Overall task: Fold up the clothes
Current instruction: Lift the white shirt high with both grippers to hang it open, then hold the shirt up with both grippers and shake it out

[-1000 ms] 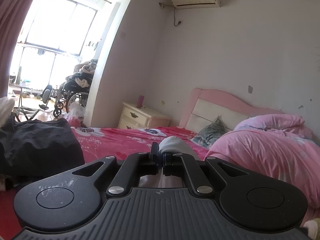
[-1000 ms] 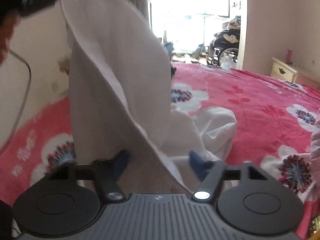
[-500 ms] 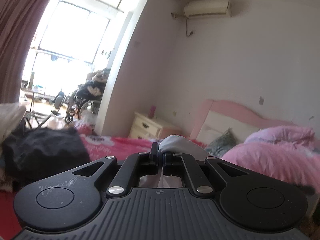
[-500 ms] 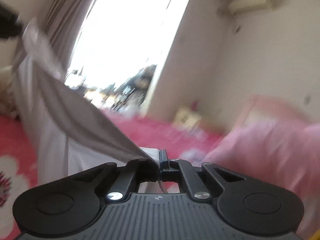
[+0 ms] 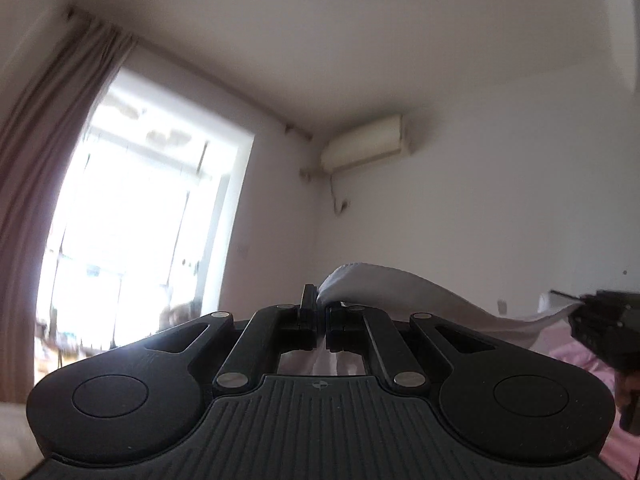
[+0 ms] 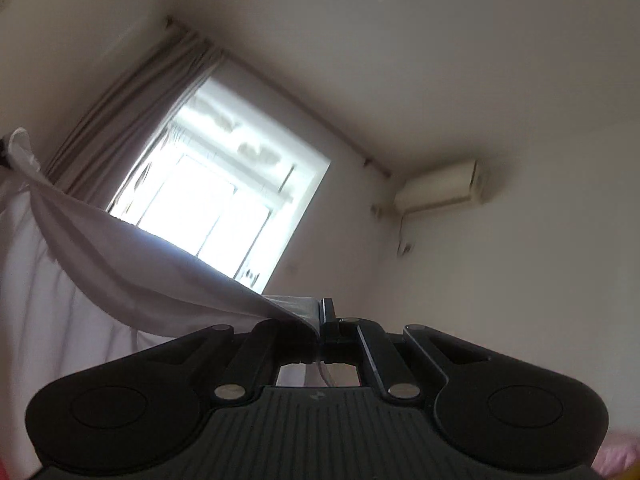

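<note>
Left wrist view: camera sits just behind its own gripper's linkage, looking forward along the fingers, tilted upward. Ceiling fills the top half; window (image 5: 136, 216) at left, air conditioner (image 5: 362, 148) near centre on the far wall. Right gripper (image 5: 576, 312) enters at the right edge, near.

Right wrist view: same mounting behind its linkage, aimed upward and rolled, so the window (image 6: 224, 200) sits slanted. Air conditioner (image 6: 438, 186) at right.

Shared: window, curtain (image 6: 132, 104), air conditioner, ceiling, and the pale cloth (image 5: 404, 292) strung between views. Edges blurred; the dark shape at the far left edge is possibly the left gripper.
</note>
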Action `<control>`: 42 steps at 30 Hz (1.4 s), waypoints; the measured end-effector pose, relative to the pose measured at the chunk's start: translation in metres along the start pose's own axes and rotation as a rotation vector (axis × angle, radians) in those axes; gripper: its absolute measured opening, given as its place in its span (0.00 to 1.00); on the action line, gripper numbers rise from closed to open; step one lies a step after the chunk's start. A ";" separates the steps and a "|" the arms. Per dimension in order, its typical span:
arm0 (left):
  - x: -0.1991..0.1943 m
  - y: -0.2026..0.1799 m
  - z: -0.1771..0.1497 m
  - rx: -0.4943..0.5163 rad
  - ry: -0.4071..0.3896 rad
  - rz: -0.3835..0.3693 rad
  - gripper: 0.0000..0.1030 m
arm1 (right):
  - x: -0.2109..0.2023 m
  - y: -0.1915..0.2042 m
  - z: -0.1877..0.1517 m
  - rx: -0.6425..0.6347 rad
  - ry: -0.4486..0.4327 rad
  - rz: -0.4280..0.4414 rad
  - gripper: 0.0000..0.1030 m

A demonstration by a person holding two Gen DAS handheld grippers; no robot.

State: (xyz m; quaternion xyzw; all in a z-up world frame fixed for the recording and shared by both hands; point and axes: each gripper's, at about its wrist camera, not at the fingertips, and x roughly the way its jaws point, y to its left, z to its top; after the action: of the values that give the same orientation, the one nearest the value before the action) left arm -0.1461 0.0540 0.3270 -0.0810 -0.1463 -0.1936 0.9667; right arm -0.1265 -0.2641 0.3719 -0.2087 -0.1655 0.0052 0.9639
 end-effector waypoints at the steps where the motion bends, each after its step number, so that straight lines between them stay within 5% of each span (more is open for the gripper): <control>1: -0.006 -0.005 0.008 0.021 -0.019 0.003 0.02 | -0.001 -0.004 0.009 0.004 -0.019 -0.005 0.01; 11: -0.042 -0.037 0.053 0.089 -0.135 0.015 0.02 | -0.020 -0.032 0.059 0.063 -0.167 -0.035 0.01; 21: -0.056 -0.044 0.058 0.132 -0.214 0.024 0.02 | -0.052 -0.049 0.080 0.085 -0.239 -0.025 0.01; 42: -0.012 0.014 0.029 0.100 -0.044 0.144 0.02 | 0.001 0.002 0.053 -0.018 -0.065 0.135 0.01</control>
State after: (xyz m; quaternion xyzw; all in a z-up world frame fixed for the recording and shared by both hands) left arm -0.1585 0.0777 0.3490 -0.0471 -0.1707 -0.1144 0.9775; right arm -0.1427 -0.2407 0.4167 -0.2277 -0.1822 0.0756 0.9535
